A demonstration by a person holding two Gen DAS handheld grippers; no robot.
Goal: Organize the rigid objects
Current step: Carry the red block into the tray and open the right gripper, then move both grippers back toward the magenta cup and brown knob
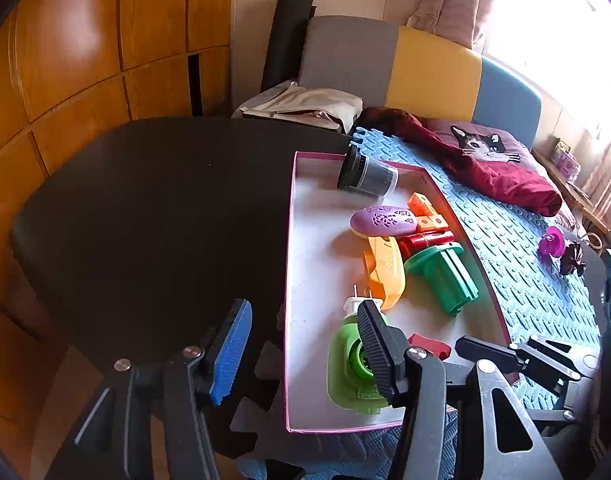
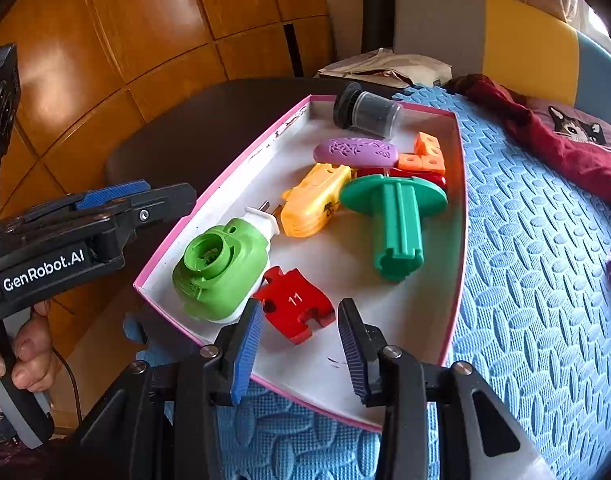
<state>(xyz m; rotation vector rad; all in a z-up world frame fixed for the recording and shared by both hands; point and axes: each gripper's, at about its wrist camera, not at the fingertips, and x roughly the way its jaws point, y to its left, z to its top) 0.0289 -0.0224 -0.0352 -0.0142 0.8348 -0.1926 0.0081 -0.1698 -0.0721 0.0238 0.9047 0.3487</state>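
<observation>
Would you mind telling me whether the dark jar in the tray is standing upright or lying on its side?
On its side: the dark jar lies against the tray's far rim, black lid pointing left.

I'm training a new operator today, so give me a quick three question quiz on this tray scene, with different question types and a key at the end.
1. True or false: the right gripper is shut on the red puzzle piece.
2. Which lies nearest the tray's far end? A) green plug-in device B) dark cylindrical jar C) yellow toy
3. Fill in: the number printed on the red puzzle piece is ___.

Key:
1. False; both it and the left gripper are open and empty.
2. B
3. 11
</observation>
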